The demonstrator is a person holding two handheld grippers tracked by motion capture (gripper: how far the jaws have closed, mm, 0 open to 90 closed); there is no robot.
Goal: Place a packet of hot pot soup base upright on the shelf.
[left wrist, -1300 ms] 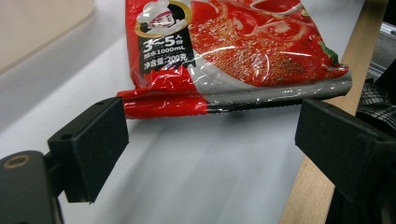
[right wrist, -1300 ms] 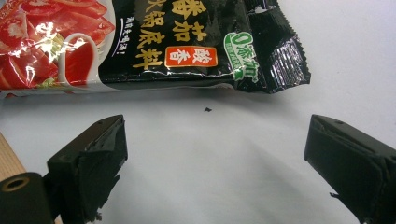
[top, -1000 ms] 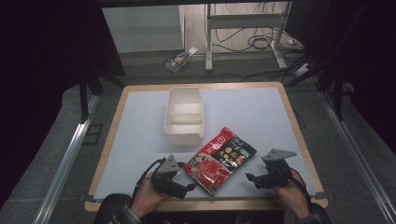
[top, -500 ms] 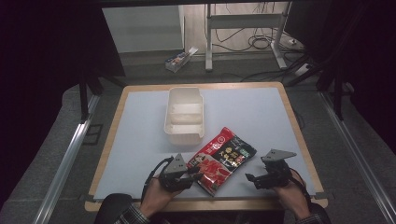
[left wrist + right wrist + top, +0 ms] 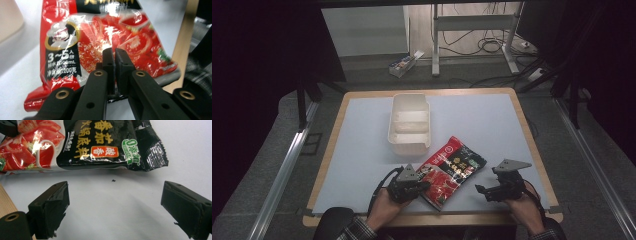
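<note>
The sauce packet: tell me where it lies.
In the high view the sauce packet lies flat near the table's front edge, between the two grippers, just in front of the white container.

Left gripper (image 5: 424, 185): it has moved from the packet's 9 o'clock side in to the packet's near-left edge, toward 3 o'clock; its jaws, apart a second ago, are now pressed together on that edge, as the left gripper view (image 5: 114, 56) shows.
Left hand (image 5: 387, 207): it has followed the gripper toward 3 o'clock, and the forearm now comes in nearer the table's middle.
Sauce packet (image 5: 452, 170): its near-left corner, free a second ago, now sits between the left gripper's jaws; any shift of the packet itself is too small to tell.
</note>
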